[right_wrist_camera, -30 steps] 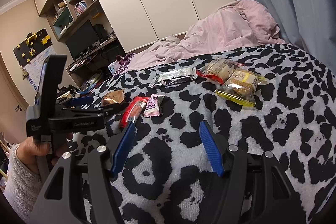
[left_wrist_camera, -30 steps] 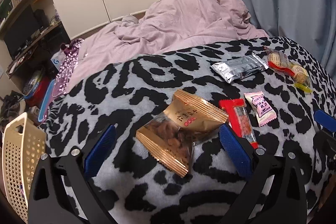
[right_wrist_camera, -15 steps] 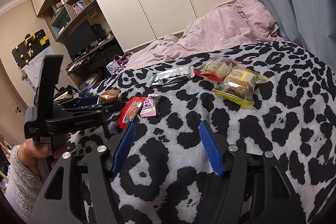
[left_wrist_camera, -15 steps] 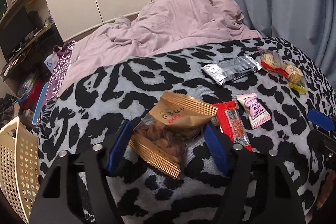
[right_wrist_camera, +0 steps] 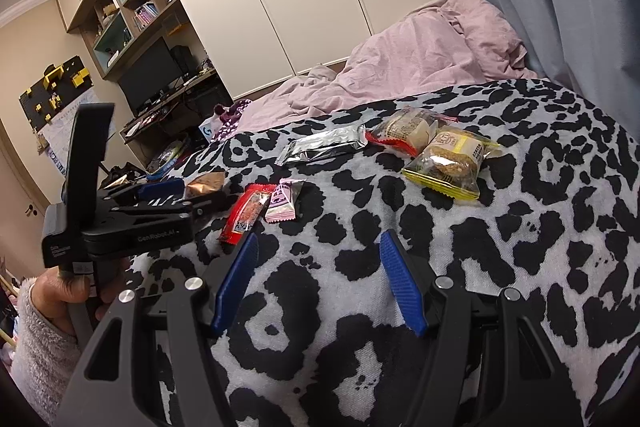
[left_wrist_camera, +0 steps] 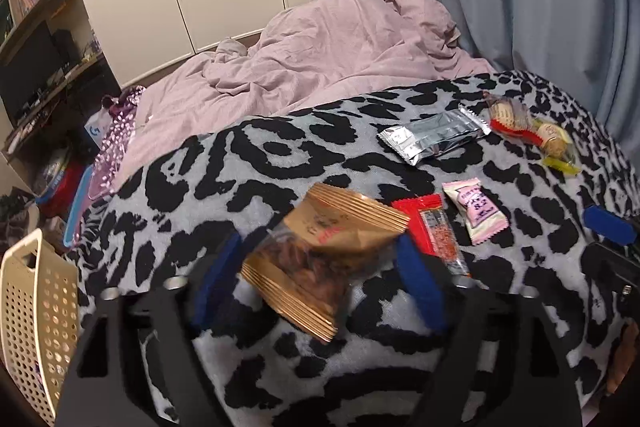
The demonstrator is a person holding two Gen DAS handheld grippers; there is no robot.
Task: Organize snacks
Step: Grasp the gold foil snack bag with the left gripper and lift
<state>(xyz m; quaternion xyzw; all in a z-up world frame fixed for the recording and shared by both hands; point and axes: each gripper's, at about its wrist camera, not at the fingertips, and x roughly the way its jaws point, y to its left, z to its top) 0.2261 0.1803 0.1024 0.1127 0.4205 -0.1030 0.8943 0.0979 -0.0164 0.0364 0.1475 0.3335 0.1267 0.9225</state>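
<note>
1. So, this looks like the pickup step: the left gripper (left_wrist_camera: 320, 267) has its blue pads on either side of the gold snack bag (left_wrist_camera: 324, 259), which lies on the leopard-print blanket (left_wrist_camera: 200, 187). Jaws are narrowed around it, but I can't tell if they're actually pinching yet, since that part is motion-blurred.
2. The right gripper (right_wrist_camera: 320, 283) hovers spread wide over bare blanket, holding nothing.
3. The rest waits further back: a red stick pack (left_wrist_camera: 434, 227) right beside the gold bag, a pink sachet (left_wrist_camera: 478, 211), a silver pouch (left_wrist_camera: 434, 137), and two clear-wrapped pastries (right_wrist_camera: 432, 151) touching each other.
4. My guess at the next move: finish the squeeze, lift, and swing left to the beige basket (left_wrist_camera: 36, 319). The crinkly bag could slip, so a firm grip matters.
5. Hard to see: the basket is cut off at the frame edge, so its contents are hidden. The printing on the wrappers is too small to read.
</note>
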